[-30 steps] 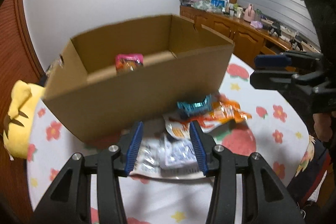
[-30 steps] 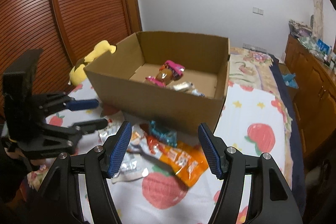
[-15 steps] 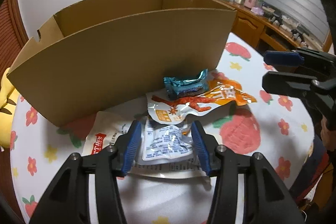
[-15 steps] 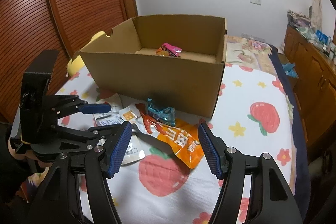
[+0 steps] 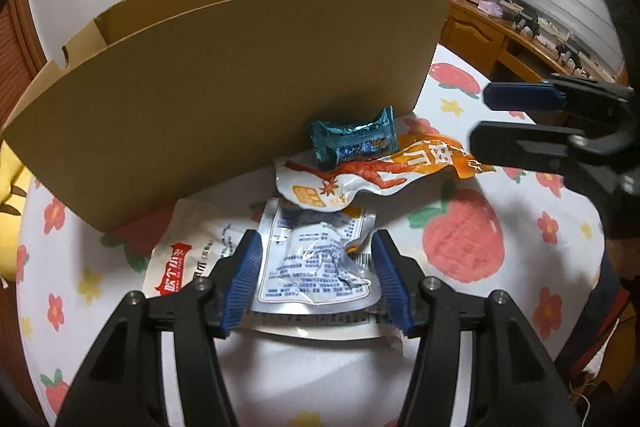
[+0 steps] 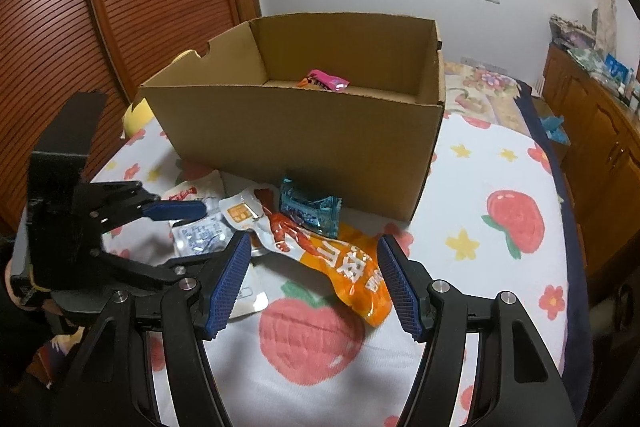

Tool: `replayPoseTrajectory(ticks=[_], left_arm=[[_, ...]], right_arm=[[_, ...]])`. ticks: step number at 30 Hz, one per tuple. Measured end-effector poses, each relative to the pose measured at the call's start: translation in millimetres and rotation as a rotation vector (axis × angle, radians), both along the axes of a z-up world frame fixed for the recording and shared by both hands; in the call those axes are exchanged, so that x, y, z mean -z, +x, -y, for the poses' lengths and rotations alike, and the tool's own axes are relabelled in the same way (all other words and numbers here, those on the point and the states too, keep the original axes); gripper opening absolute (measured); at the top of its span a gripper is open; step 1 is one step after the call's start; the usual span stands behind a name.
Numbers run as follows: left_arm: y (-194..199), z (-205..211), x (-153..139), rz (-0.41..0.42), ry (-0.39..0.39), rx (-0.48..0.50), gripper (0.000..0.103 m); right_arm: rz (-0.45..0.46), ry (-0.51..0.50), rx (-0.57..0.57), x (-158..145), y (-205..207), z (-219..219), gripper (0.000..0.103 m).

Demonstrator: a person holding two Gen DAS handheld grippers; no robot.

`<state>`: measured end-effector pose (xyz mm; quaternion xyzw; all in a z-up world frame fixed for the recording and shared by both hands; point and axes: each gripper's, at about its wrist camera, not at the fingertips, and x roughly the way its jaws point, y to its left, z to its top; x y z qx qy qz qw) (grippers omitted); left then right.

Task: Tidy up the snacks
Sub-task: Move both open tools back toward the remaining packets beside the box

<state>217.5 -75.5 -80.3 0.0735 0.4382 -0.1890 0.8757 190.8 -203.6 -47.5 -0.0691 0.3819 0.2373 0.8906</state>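
Left wrist view shows the left tongs [image 5: 316, 277] opening, with a silver packet [image 5: 316, 263] lying between their blue pads on the flowered bench [image 5: 520, 267], on top of a white pouch [image 5: 192, 259]. Just beyond lie an orange snack bag [image 5: 384, 173] and a teal wrapper [image 5: 354, 141], near the front wall of the cardboard box [image 5: 224, 95]. Right tongs [image 6: 314, 281] hang spread above the orange bag, gripping nothing; a pink packet [image 6: 326, 81] lies inside the box.

Dim, warm indoor light from above. The cardboard box [image 5: 224, 87] throws a soft shadow toward the gripper. Glare glints on the silver packet [image 5: 316, 259] between the fingers. Fisheye bending and dark vignetting crowd the edges; focus stays sharp.
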Motion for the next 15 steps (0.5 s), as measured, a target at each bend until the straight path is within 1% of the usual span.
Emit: replayPoseTrajectory(ticks=[11, 15], left_arm=[[-5, -10, -1, -0.006, -0.015, -0.006, 0.056], [-5, -11, 0, -0.001, -0.015, -0.002, 0.056]], right_arm=[[-0.045, 0.026, 0.004, 30, 44, -20, 0.067], [-0.059, 0.031, 0.009, 40, 54, -24, 0.067]])
